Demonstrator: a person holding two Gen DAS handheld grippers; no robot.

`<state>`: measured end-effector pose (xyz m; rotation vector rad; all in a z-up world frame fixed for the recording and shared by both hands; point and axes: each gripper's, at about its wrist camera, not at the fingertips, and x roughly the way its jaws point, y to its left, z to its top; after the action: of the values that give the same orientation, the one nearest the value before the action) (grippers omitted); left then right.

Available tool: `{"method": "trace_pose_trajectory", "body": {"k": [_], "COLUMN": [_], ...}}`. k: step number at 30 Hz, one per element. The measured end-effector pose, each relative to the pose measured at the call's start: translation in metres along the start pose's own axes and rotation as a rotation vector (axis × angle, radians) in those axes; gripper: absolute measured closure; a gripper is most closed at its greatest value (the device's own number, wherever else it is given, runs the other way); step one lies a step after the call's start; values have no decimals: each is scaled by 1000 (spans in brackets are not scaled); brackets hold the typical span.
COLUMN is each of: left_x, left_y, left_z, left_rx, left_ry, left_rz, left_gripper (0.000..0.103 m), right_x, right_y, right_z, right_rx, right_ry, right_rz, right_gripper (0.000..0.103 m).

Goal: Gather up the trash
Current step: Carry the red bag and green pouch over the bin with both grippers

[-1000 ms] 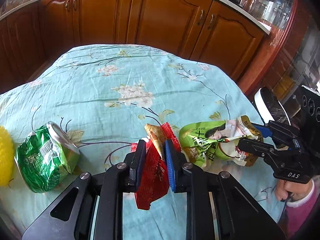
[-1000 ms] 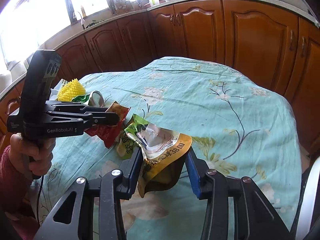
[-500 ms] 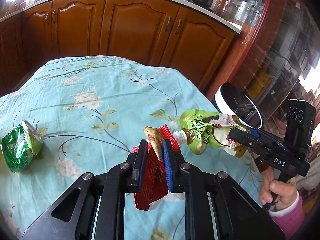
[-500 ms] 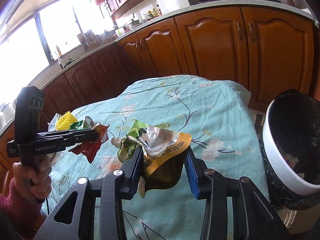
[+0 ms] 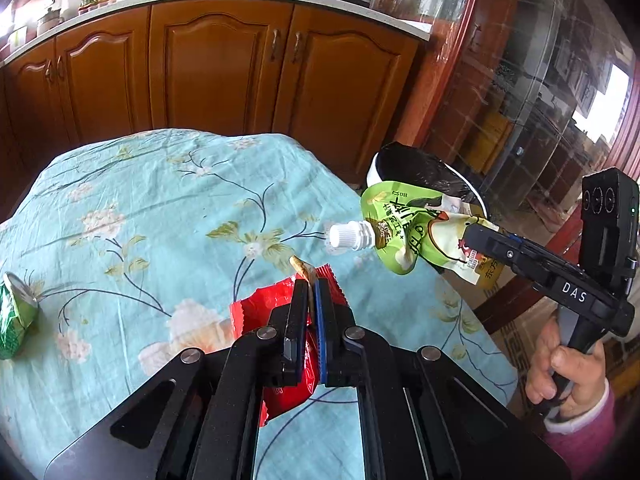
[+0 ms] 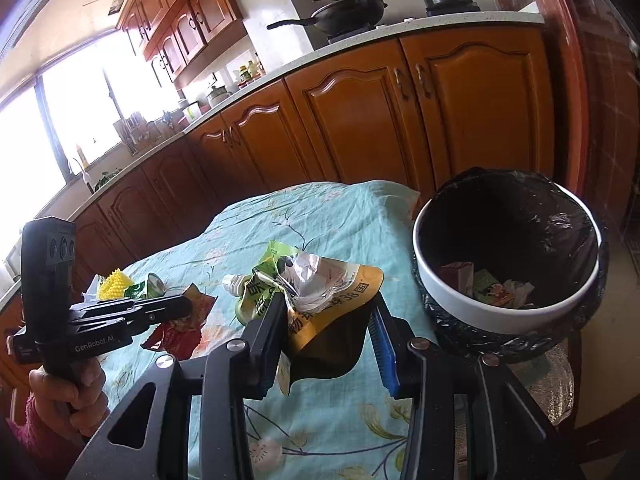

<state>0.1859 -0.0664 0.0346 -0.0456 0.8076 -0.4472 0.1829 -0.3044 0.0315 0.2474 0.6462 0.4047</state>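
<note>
left gripper: clamped narrow on red snack wrapper, held above the floral tablecloth
right gripper: pinching green spouted drink pouch, in the air near the bin
trash bin: black-lined, beside table edge, some trash inside
risk: pouch only caught at its crumpled end, may slip and fall short of the rim
risk 2: wrapper thin, could slide out
left behind: crushed green can on the cloth

Left tool: matt black plastic w/ metal rivets. Red wrapper: glossy crinkled foil. Green spout pouch: shiny plastic, white cap. Surface cloth: soft, wrinkled floral fabric. Cabinets: glossy wood. Bin liner: shiny black plastic.
</note>
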Motion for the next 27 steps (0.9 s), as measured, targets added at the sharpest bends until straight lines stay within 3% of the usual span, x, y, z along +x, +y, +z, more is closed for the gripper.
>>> {"method": "trace_pose_trajectory", "body": {"k": [27], "left_x": [29], "left_y": [-84], "left_z": [38], "left_rx": [127], "left_ry": [-21], "left_rz": [-59], "left_gripper": [100], "right_x": [-65], "right_y": [-72], "right_z": [6], "right_rx": [92], "right_ry": [-109], "right_rz": [-128], "right_gripper": [62]}}
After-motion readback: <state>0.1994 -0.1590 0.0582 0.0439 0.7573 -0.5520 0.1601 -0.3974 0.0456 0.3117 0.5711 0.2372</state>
